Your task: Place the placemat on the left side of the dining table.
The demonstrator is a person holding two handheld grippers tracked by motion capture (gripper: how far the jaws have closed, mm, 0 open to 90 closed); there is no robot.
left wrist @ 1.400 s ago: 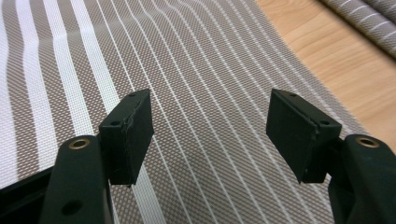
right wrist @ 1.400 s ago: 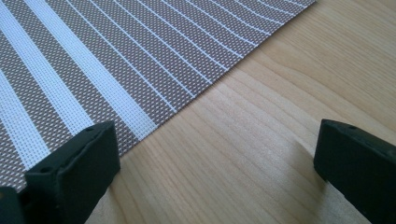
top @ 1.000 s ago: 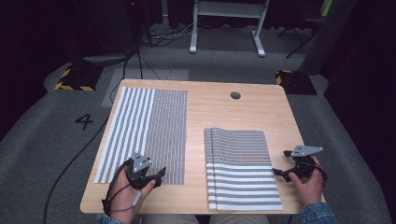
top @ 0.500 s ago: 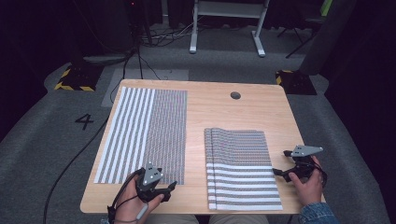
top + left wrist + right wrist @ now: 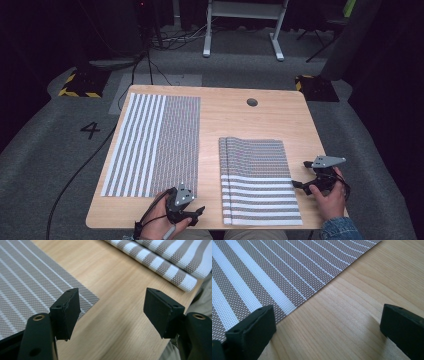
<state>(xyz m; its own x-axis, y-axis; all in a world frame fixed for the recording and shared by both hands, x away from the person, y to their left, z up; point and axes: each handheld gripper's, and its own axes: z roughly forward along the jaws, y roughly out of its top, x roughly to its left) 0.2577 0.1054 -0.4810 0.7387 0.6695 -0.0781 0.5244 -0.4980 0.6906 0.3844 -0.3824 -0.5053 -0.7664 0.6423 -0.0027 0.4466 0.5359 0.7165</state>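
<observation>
On the light wooden table lie two woven striped placemats. The flat grey-and-white placemat spreads over the left half; the folded stack of brown-and-white striped placemats sits on the right, near the front edge. The left gripper hovers at that flat mat's near right corner, jaws spread wide with nothing between them. The right gripper rests just beside the folded stack's right edge, jaws likewise released and empty over bare wood.

Your flat striped mat lies left on the surface; your folded striped mat lies right, well apart.
</observation>
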